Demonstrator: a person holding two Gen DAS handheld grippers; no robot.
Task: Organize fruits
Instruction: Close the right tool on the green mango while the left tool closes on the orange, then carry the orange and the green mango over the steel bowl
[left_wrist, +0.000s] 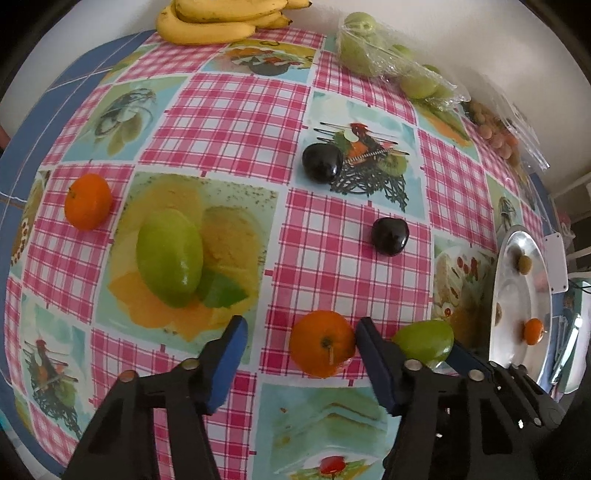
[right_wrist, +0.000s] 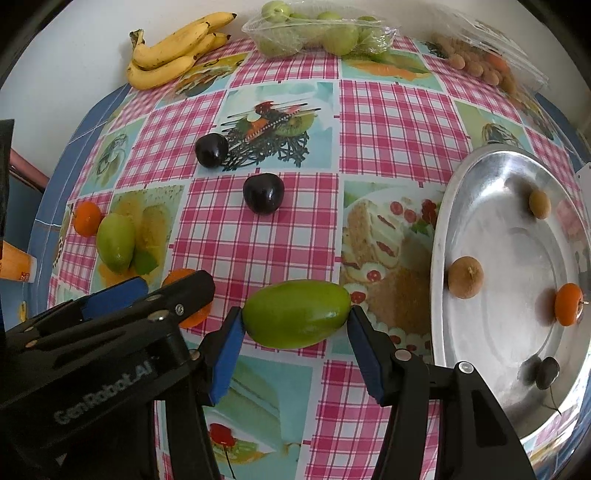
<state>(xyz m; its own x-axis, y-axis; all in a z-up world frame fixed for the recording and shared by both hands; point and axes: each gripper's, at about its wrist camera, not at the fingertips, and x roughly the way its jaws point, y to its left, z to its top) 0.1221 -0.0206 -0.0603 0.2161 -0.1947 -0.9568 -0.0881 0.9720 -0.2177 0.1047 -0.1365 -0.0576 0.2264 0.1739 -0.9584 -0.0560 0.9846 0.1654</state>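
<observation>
The right claw (right_wrist: 295, 332) is clamped on a green mango (right_wrist: 297, 314), its 2 blue pads pressing the fruit's 2 ends just above the worktop (right_wrist: 388, 122). The left claw (left_wrist: 299, 341) stands apart around an orange (left_wrist: 322, 343): the right-hand pad touches the orange's side, while the left-hand pad is well clear of it, so nothing is gripped. The 2 claws sit just beside each other, the left one's black frame showing at the lower left of the right wrist view.

Farther out on the checked cloth lie a second green mango (left_wrist: 170, 256), another orange (left_wrist: 88, 201) beside it, and 2 dark plums (left_wrist: 322, 162) (left_wrist: 389, 235) near the middle. To the right stands a metal tray (right_wrist: 476, 177) holding a small orange (right_wrist: 569, 304), 2 brown fruits (right_wrist: 465, 277) and a dark one (right_wrist: 547, 373). Against the back wall are bananas (right_wrist: 173, 51), a wrapped pack of green fruit (right_wrist: 317, 33) and a bag of small brown fruit (right_wrist: 480, 62).
</observation>
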